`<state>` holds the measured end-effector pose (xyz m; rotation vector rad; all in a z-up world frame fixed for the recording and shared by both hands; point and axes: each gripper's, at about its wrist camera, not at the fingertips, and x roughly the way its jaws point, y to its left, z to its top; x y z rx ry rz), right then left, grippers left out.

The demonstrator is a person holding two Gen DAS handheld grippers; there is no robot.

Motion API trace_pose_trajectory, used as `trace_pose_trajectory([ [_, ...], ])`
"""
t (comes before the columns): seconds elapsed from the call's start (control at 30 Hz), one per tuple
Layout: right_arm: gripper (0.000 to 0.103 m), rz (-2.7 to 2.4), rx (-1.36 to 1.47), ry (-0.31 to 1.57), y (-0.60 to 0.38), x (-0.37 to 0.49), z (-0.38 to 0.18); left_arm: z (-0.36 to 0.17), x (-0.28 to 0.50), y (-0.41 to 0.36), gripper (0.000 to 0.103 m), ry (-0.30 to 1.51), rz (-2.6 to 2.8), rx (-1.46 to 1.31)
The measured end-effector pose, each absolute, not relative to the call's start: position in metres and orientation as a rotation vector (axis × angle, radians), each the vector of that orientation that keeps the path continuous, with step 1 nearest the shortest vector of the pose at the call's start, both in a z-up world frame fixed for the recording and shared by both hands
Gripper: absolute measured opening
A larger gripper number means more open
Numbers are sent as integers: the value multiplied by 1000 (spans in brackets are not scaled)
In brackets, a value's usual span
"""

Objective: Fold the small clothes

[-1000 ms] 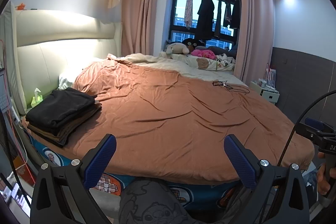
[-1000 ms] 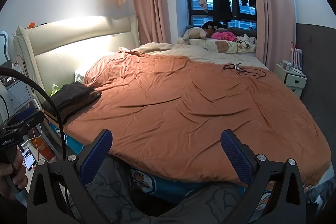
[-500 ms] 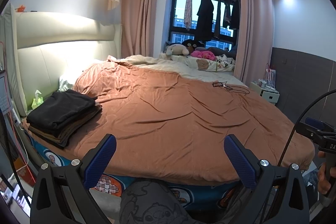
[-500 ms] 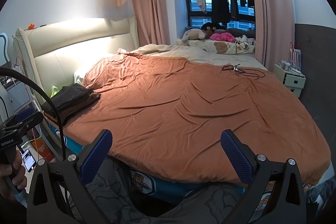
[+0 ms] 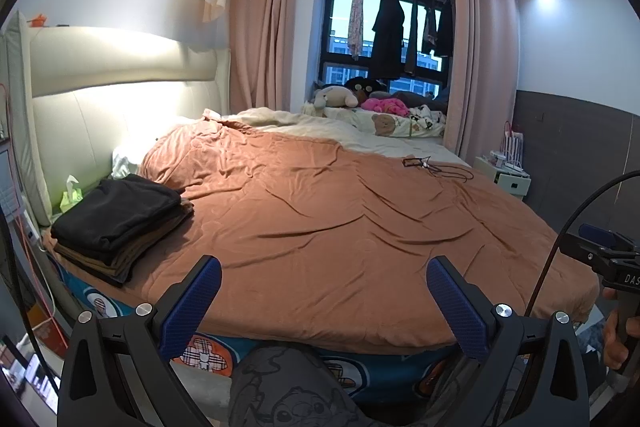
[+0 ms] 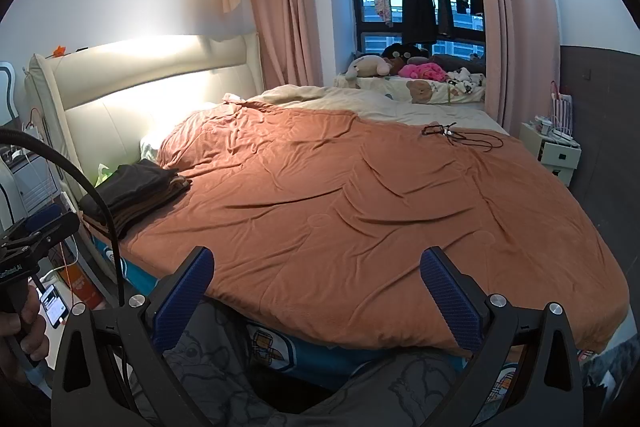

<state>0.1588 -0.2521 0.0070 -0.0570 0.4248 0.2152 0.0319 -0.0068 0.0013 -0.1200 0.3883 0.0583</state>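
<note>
Both idle: left gripper (image 5: 323, 299) and right gripper (image 6: 316, 287) hang short of the bed's near edge, jaws spread wide, nothing held, patterned grey trousers (image 5: 288, 391) under them. Folded clothes stack (image 5: 120, 217), black piece on top, sits on the brown blanket (image 5: 340, 227) at the near-left corner by the headboard (image 5: 112, 75). Farther back: black cable (image 5: 436, 167) on the blanket, plush toys (image 5: 340, 95) at the window.

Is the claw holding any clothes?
No, the left claw is wide open and empty, and the folded clothes sit on the bed.
</note>
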Motion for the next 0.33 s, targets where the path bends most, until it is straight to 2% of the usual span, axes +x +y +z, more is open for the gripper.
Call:
trace_pose_trajectory([
  [0.33, 103, 212, -56, 429, -252, 160, 7, 2, 30, -9, 103, 386, 57, -117],
])
